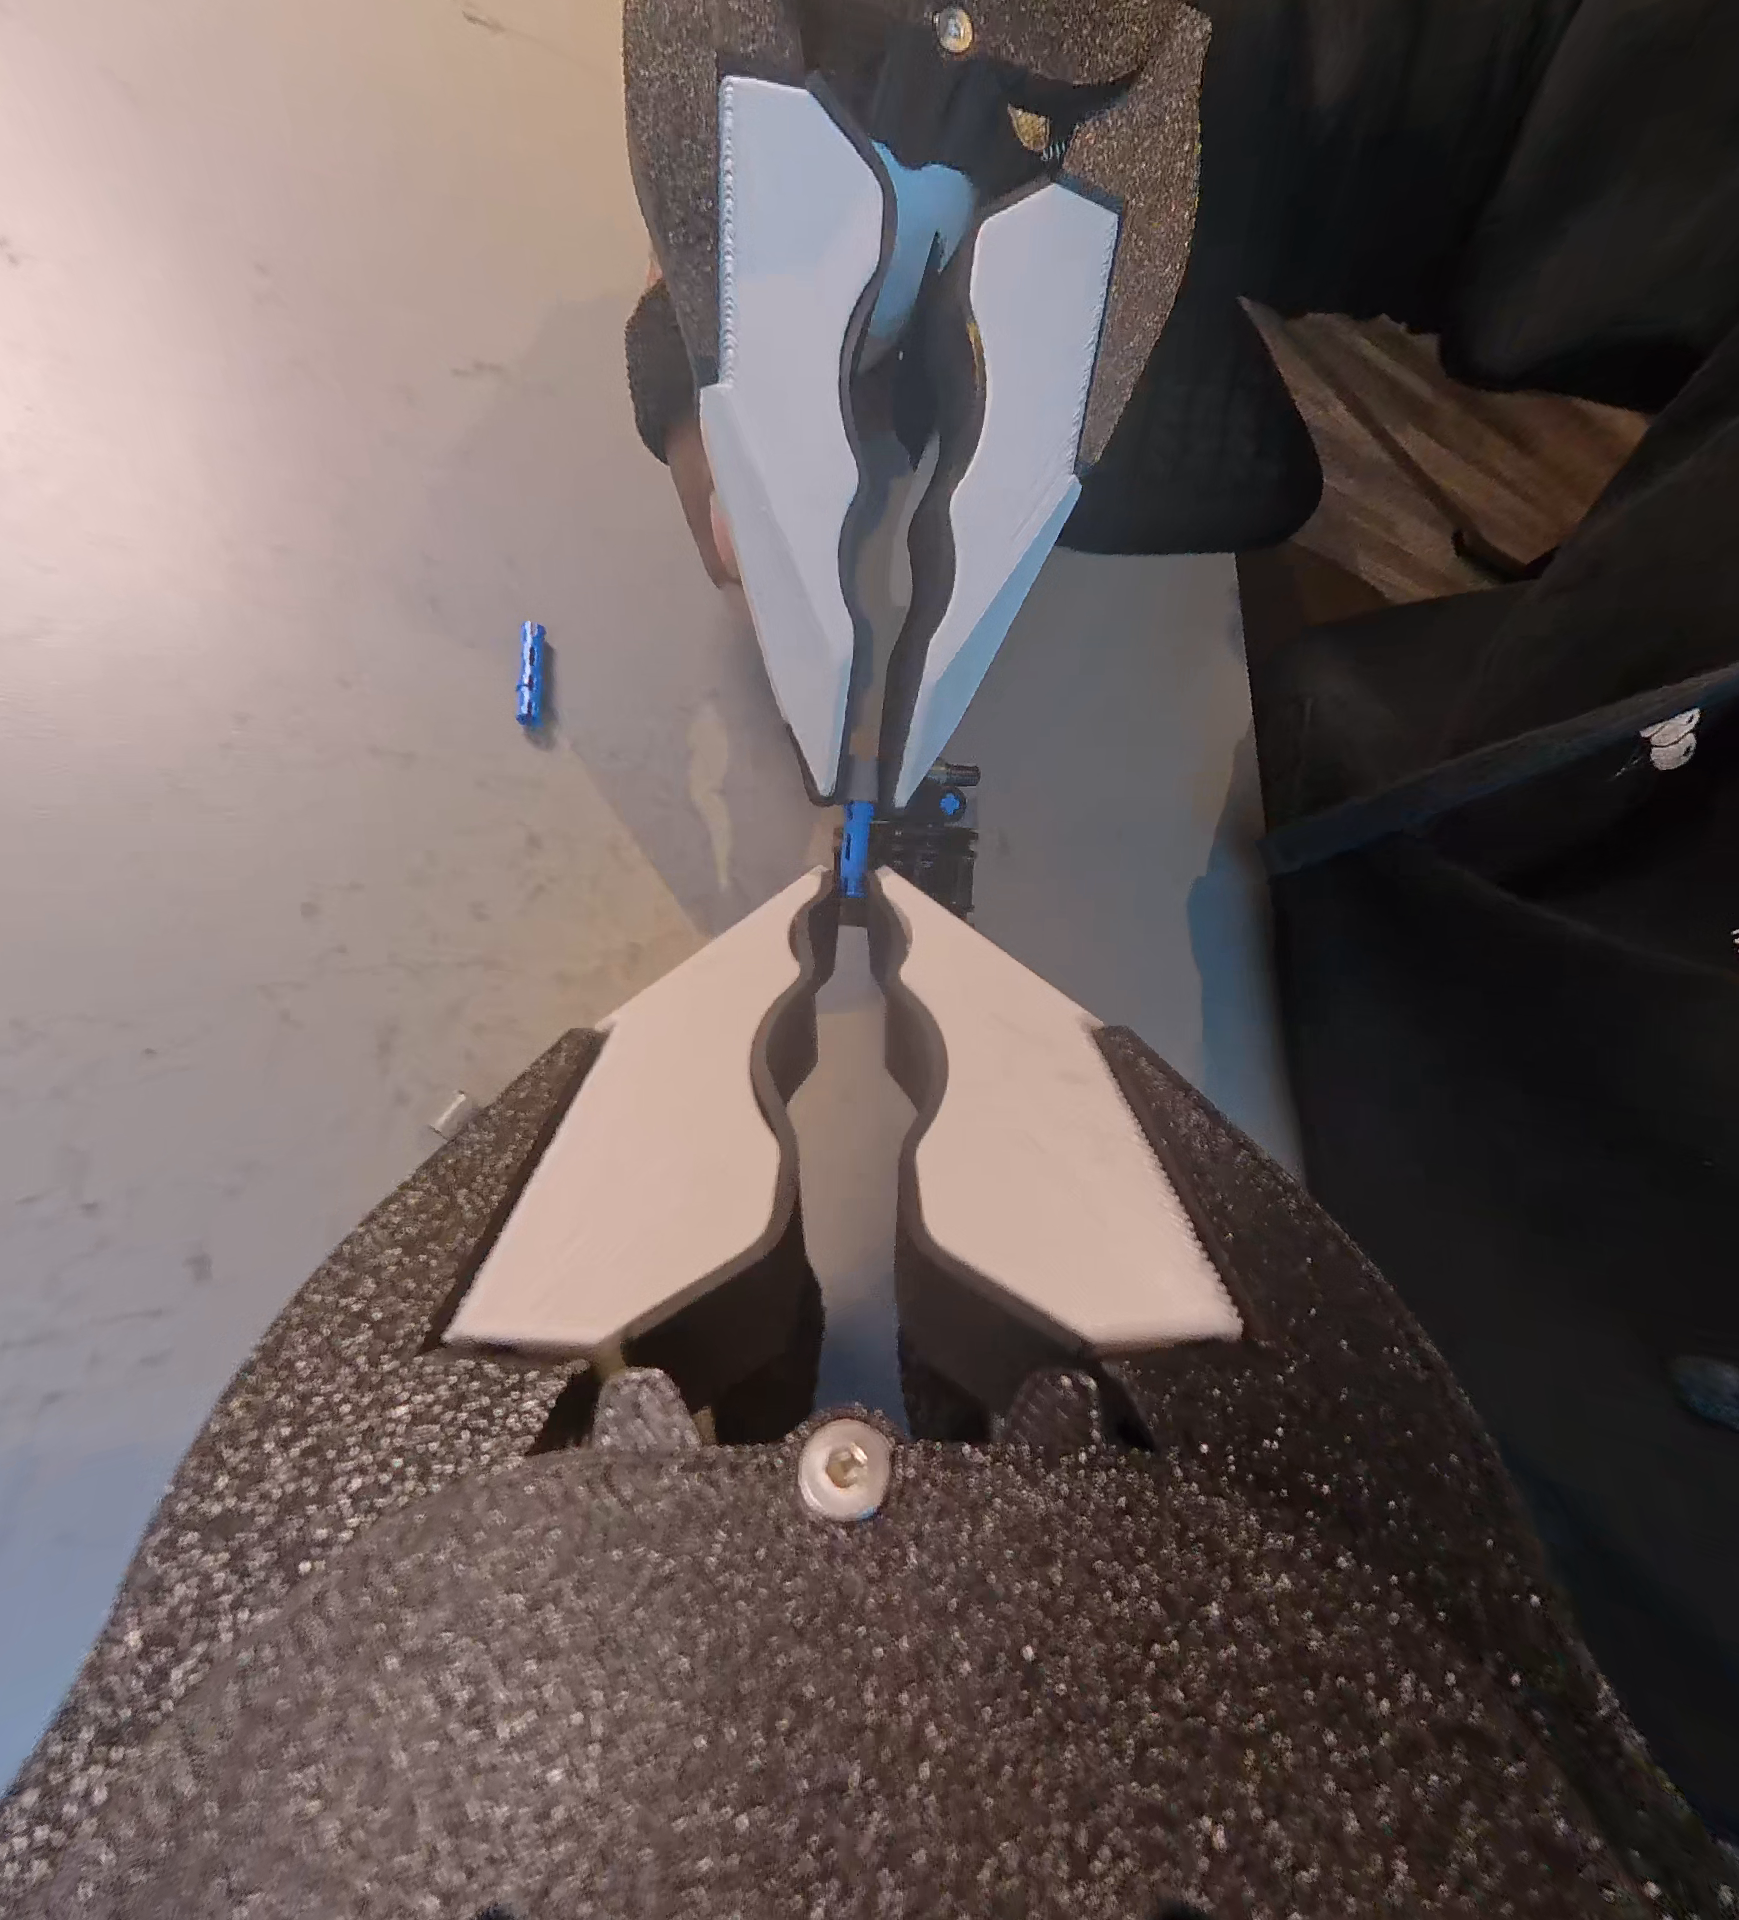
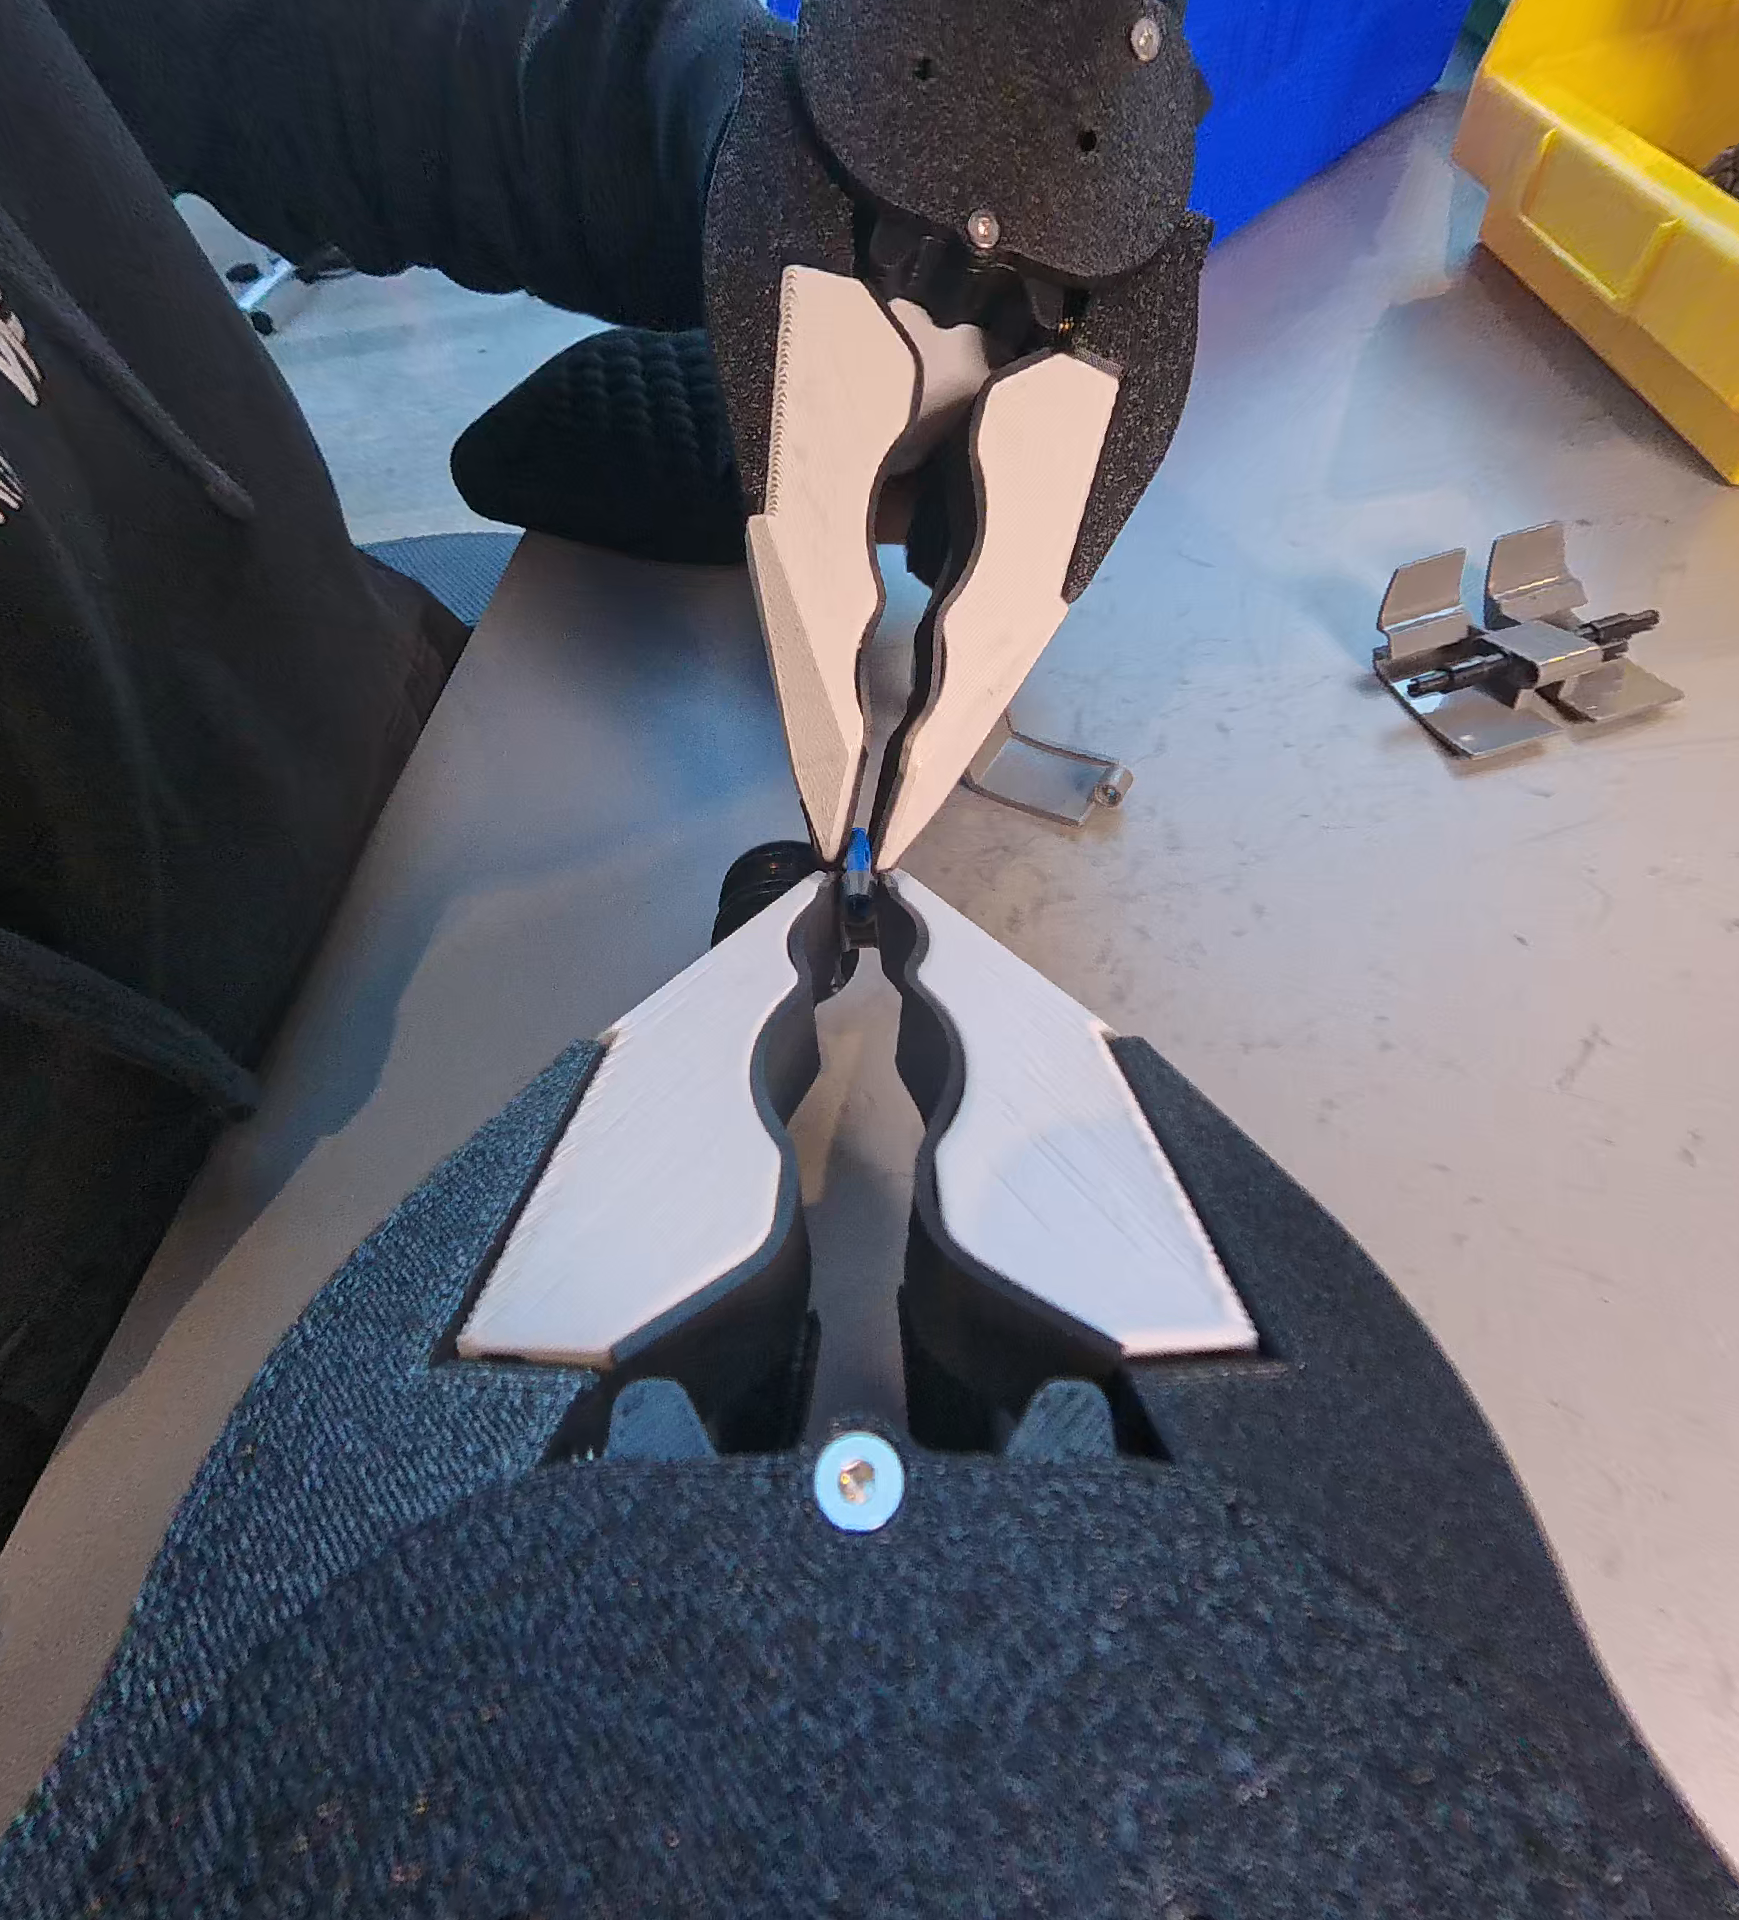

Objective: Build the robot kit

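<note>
My left gripper (image 1: 852,889) is shut on a small blue pin (image 1: 856,844), which sticks out of its tips. My right gripper (image 2: 857,885) faces it tip to tip and is shut on a small black part (image 2: 852,914); a ribbed black piece (image 2: 756,885) of that part sticks out to the side. The blue pin (image 2: 857,854) meets the black part between the two pairs of tips. The right gripper (image 1: 852,798) comes in from the top of the left wrist view, and the left gripper (image 2: 857,834) from the top of the right wrist view. Both are held just above the grey table (image 2: 1364,1039).
A second blue pin (image 1: 532,672) lies loose on the table. A grey metal clip assembly with a black rod (image 2: 1521,655) and a smaller grey bracket (image 2: 1044,774) lie further back. A yellow bin (image 2: 1623,260) and a blue bin (image 2: 1312,94) stand behind. A person in black clothing (image 2: 117,623) is at the table edge. My left and right fingertips are right by each other.
</note>
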The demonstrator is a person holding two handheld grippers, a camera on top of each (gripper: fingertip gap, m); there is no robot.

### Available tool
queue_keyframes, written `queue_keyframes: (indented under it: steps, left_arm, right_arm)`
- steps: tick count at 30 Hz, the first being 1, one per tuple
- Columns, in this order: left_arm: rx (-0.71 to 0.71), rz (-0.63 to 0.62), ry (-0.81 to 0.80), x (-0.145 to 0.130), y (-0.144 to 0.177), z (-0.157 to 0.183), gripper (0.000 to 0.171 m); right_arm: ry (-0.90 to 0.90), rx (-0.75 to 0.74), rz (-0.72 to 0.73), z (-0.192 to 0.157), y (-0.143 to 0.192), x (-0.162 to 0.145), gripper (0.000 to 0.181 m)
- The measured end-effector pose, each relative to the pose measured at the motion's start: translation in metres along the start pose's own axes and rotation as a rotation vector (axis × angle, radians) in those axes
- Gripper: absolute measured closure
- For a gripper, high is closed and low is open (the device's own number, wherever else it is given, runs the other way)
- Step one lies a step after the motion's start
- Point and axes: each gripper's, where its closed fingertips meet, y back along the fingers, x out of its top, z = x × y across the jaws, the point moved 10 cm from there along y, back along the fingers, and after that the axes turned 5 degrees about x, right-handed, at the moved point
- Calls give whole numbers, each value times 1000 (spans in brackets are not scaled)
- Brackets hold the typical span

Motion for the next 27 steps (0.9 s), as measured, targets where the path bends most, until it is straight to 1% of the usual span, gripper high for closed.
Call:
queue_keyframes:
  steps: [3, 10, 17, 18, 19, 22, 25, 27]
  left_arm:
    - [-11, 10, 7, 0, 1, 0, 169]
    - [27, 8, 24, 4, 1, 1, 170]
    - [60, 7, 16, 4, 0, 2, 171]
    - [54, 32, 22, 7, 0, 4, 171]
    - [41, 68, 34, 12, 1, 6, 171]
    - [137, -12, -44, 19, 4, 7, 171]
    - [149, -40, -92, 19, 4, 11, 169]
    - [143, -44, -78, 16, 2, 8, 169]
  right_arm:
    - [6, -3, -3, -1, 0, 0, 174]
    - [-25, -13, 17, 1, 1, -1, 175]
    - [-19, -40, -11, 0, -1, -2, 175]
    - [-18, -41, -31, 0, -3, -3, 175]
    - [-19, -10, -6, -4, -8, 1, 176]
    - [22, -101, -24, -1, -7, 1, 175]
    - [18, -93, -47, -2, -7, 2, 175]
    - [28, -100, -67, -2, -9, 1, 175]
